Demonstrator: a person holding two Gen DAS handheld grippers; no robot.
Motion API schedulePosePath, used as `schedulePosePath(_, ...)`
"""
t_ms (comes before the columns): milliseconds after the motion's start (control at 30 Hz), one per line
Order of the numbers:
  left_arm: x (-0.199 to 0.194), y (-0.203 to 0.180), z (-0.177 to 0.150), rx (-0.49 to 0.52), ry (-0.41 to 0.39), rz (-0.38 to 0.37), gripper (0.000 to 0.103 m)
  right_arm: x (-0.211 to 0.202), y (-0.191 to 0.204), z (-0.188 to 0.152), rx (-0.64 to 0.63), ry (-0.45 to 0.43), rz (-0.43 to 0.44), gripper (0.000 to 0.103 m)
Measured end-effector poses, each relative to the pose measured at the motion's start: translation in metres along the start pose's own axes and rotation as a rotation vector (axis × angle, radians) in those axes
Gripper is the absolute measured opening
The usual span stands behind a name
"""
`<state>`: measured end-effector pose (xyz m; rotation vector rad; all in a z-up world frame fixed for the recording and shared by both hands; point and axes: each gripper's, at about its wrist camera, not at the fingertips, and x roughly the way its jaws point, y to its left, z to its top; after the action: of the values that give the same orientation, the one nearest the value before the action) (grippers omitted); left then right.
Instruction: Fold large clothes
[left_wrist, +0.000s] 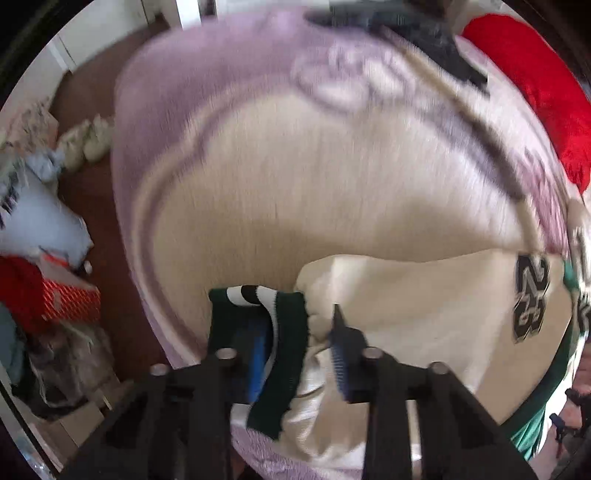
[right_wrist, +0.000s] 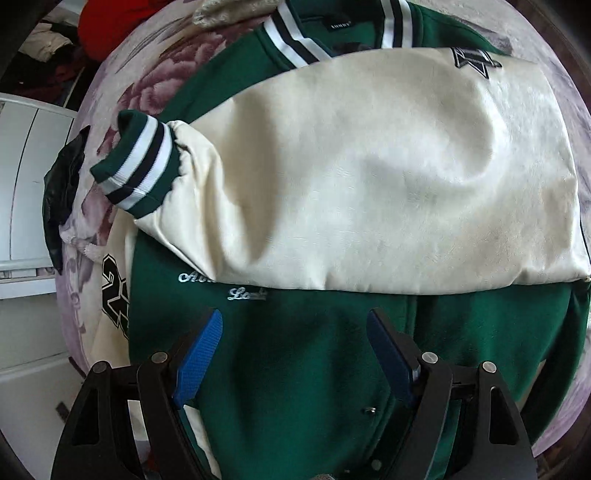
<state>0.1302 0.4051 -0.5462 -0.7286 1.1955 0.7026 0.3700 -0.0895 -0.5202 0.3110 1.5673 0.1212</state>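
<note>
The left gripper (left_wrist: 299, 354) pinches the striped cuff (left_wrist: 273, 332) at 6 o'clock, the right gripper (right_wrist: 295, 354) hangs open over the green jacket (right_wrist: 295, 369), and a red pillow (left_wrist: 535, 92) sits at 2 o'clock.

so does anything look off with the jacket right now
Nothing damaged. One cream sleeve is folded across the green jacket; the other sleeve's cuff sits between the left tool fingers. The right tool hovers open.

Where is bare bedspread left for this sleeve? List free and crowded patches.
Free: the cream centre of the bedspread, bordered by its lilac edge and the sleeve cuff in the left gripper. Crowded: the far edge with the dark garment and red cloth; the jacket under the right gripper.
</note>
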Motion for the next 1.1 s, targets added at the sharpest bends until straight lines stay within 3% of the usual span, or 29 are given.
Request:
schedulePosePath(167, -0.035, -0.005, 0.085, -0.038, -0.156, -0.089, 0.016, -0.008, 0.024, 0.012, -0.020, -0.045, -0.008, 0.082)
schedulePosePath(267, -0.032, -0.013, 0.133, -0.036, -0.192, -0.155, 0.016, -0.011, 0.039, 0.021, -0.018, -0.080, 0.001, 0.082)
schedulePosePath(367, -0.002, -0.021, 0.172, -0.016, -0.148, -0.180, 0.017, -0.009, 0.051, 0.032, 0.002, -0.105, 0.028, 0.082)
schedulePosePath(433, 0.033, -0.023, 0.187, -0.016, -0.056, -0.157, 0.021, -0.005, 0.056, 0.038, 0.037, -0.106, 0.066, 0.082)
schedulePosePath(533, 0.066, -0.011, 0.187, -0.069, 0.059, -0.152, 0.027, 0.007, 0.063, 0.046, 0.109, -0.105, 0.136, 0.082)
schedulePosePath(667, 0.058, 0.005, 0.176, -0.081, 0.030, -0.177, 0.046, 0.031, 0.105, 0.061, 0.111, -0.151, 0.333, 0.082)
schedulePosePath(700, 0.054, 0.010, 0.174, -0.083, 0.028, -0.172, 0.057, 0.041, 0.121, 0.064, 0.088, -0.139, 0.349, 0.082)
schedulePosePath(733, 0.049, 0.015, 0.172, -0.085, 0.021, -0.165, 0.066, 0.054, 0.135, 0.067, 0.062, -0.107, 0.328, 0.082)
schedulePosePath(767, 0.042, 0.018, 0.174, -0.088, 0.011, -0.165, 0.066, 0.071, 0.148, 0.069, 0.035, -0.054, 0.309, 0.082)
schedulePosePath(833, 0.031, 0.027, 0.171, -0.097, -0.005, -0.160, 0.068, 0.082, 0.160, 0.068, -0.015, -0.027, 0.269, 0.083)
schedulePosePath(900, 0.016, 0.035, 0.167, -0.103, -0.024, -0.168, 0.082, 0.073, 0.164, 0.067, -0.066, -0.023, 0.268, 0.083)
schedulePosePath(933, 0.009, 0.039, 0.164, -0.109, -0.036, -0.172, 0.084, 0.061, 0.159, 0.065, -0.067, -0.026, 0.296, 0.083)
schedulePosePath(1033, -0.008, 0.046, 0.145, -0.147, -0.041, -0.203, 0.084, 0.032, 0.136, 0.058, -0.025, -0.037, 0.345, 0.083)
schedulePosePath(1100, -0.007, 0.041, 0.122, -0.192, -0.016, -0.247, 0.084, 0.011, 0.116, 0.050, -0.014, -0.061, 0.324, 0.083)
